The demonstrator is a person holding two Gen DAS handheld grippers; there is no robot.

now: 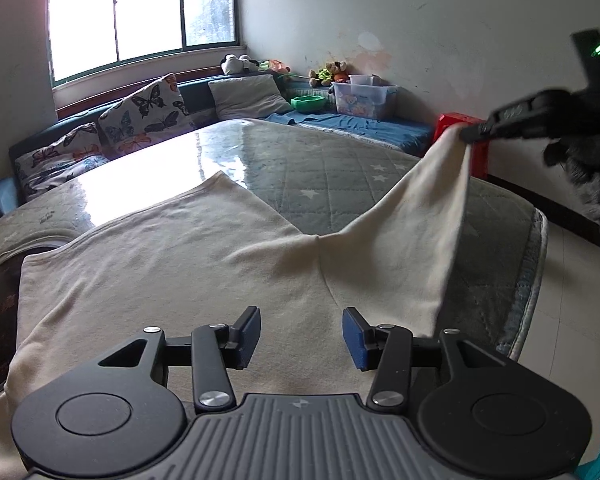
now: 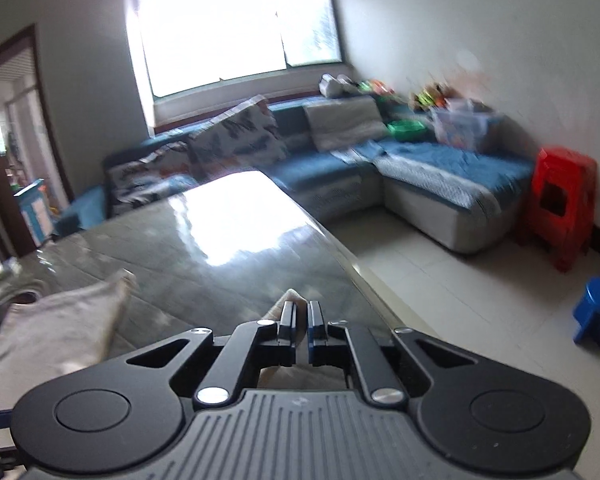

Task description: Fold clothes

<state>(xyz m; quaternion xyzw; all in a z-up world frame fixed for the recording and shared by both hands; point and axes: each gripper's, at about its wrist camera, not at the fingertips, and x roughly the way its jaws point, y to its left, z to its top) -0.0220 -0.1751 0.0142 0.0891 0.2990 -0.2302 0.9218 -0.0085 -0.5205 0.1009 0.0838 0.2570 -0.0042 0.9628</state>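
Fingers of right gripper (image 2: 301, 318) pressed together, pinching the tip of a sleeve of the cream garment (image 1: 172, 256); cloth pokes out just past the pads. From the left wrist view that gripper shows at upper right, holding the sleeve off the bench (image 1: 300, 160) so the fabric runs taut and slanted from the garment's body to the pinch point. Left gripper (image 1: 299, 338) has fingers spread, nothing between them, over the near part of the garment; whether the pads touch the cloth I cannot tell. Garment body lies flat on the bench, the other sleeve spread flat toward the far side. Bench top is glossy over a quilted green star-print cover. Beyond the bench: blue sofa (image 2: 440, 168), red stool (image 2: 562, 200), blue stool (image 2: 598, 308) on the tile floor.
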